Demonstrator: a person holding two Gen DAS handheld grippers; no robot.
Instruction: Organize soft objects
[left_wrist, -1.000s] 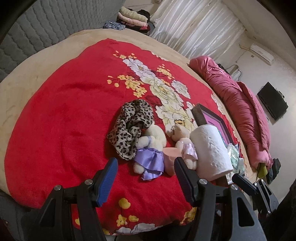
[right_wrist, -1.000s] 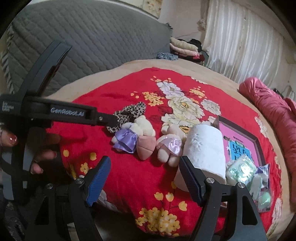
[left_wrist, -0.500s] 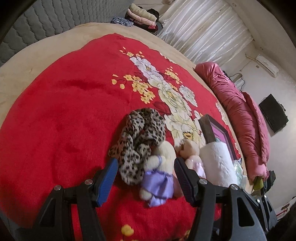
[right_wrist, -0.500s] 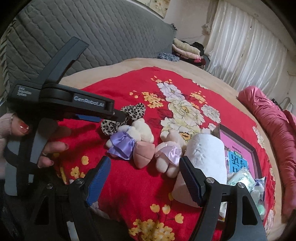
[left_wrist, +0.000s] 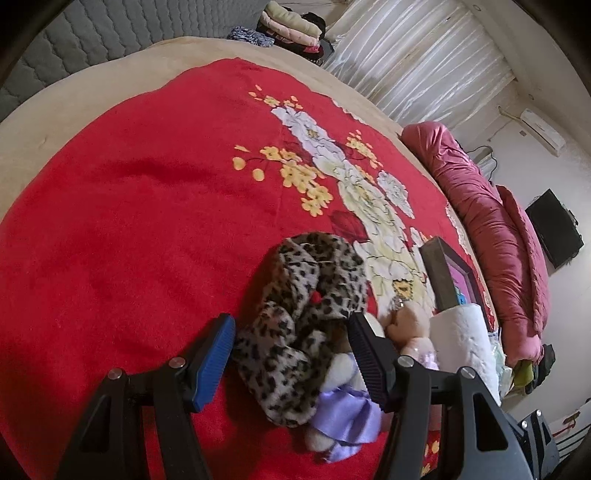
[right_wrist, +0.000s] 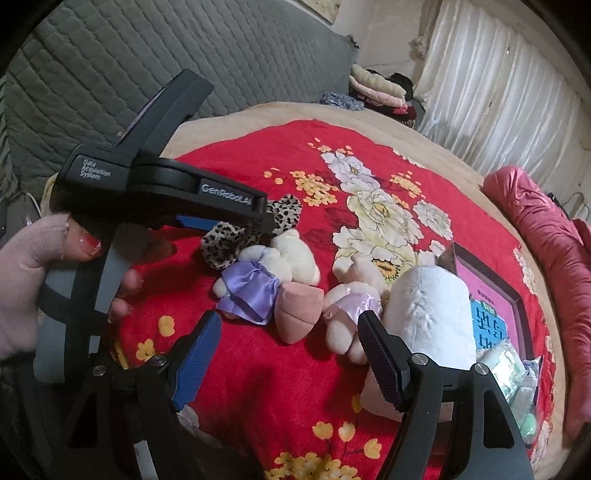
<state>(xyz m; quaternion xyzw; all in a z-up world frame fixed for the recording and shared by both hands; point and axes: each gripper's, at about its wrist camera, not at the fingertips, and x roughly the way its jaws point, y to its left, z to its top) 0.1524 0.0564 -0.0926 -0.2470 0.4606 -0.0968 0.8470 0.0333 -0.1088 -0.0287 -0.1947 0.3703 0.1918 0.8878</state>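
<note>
A leopard-print cloth (left_wrist: 303, 321) lies bunched on the red floral blanket (left_wrist: 147, 221). My left gripper (left_wrist: 291, 354) is open, its jaws on either side of the cloth's near end. A cream teddy in a purple dress (right_wrist: 258, 273) lies beside the cloth (right_wrist: 225, 243), then a pink heart cushion (right_wrist: 297, 314) and a teddy in a pale pink dress (right_wrist: 351, 295). My right gripper (right_wrist: 288, 350) is open and empty, low in front of the heart cushion. The left gripper's body (right_wrist: 166, 188) shows in the right wrist view over the cloth.
A white paper roll (right_wrist: 428, 310) stands right of the teddies, with a framed picture (right_wrist: 491, 302) and plastic packets (right_wrist: 517, 373) behind it. A rolled pink quilt (left_wrist: 491, 221) lies along the bed's far side. A grey quilted headboard (right_wrist: 184, 55) and folded clothes (left_wrist: 291, 26) are beyond.
My left gripper has moved forward and down over the blanket until its open jaws straddle the leopard cloth. My right gripper has edged closer to the toys.
</note>
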